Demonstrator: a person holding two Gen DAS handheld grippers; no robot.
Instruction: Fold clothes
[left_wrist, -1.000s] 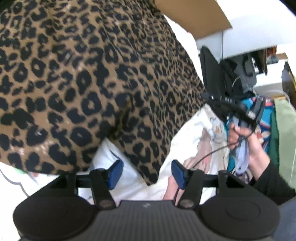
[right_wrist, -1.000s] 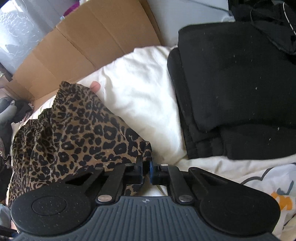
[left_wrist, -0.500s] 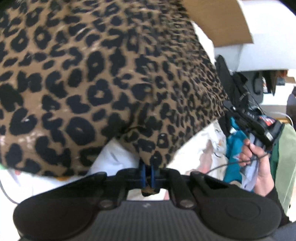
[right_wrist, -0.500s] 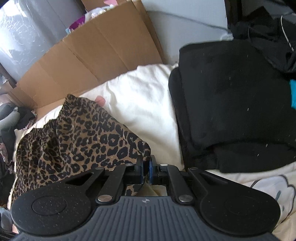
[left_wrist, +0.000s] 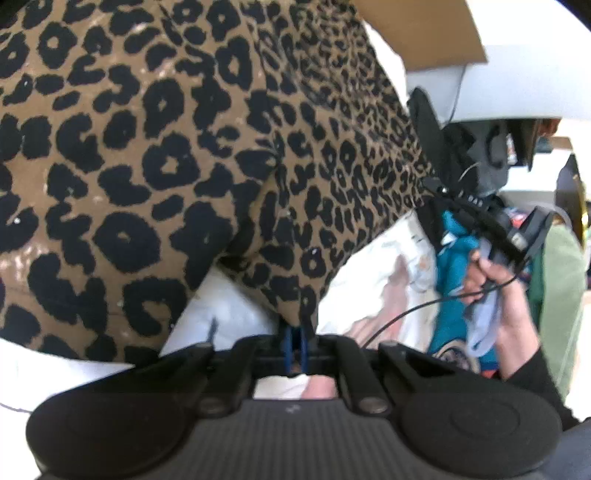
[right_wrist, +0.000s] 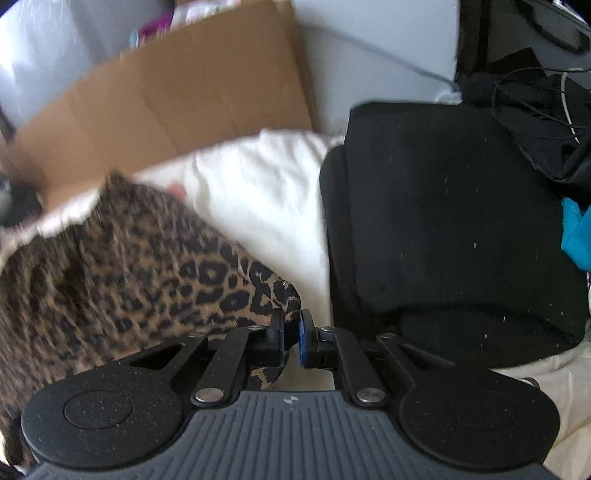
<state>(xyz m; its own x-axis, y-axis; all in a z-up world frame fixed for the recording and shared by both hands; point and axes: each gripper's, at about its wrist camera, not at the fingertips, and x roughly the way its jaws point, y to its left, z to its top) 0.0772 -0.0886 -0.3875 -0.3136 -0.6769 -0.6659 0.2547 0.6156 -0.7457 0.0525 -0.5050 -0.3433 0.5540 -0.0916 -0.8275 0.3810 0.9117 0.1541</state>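
The leopard cloth (left_wrist: 177, 155) hangs spread between the two grippers above a white sheet (right_wrist: 258, 192). One corner of it sits pinched in the left gripper (left_wrist: 295, 345), whose blue pads are nearly together on the fabric; the jaws are easing open a little with the cloth between them. Another corner is caught in the right gripper (right_wrist: 290, 339): a narrow gap shows between its pads, the hem passes through it and a tab of cloth pokes out below, and these jaws are opening slightly too. In the right wrist view the cloth (right_wrist: 122, 266) is blurred and trails off to the left. Just right of it lies a folded black stack (right_wrist: 454, 221) on the sheet. Behind stands cardboard (right_wrist: 177, 103). In the left wrist view, a hand (left_wrist: 495, 280) to the right grips the other tool's handle, near teal fabric (left_wrist: 452, 254) and a green garment (left_wrist: 561, 295).
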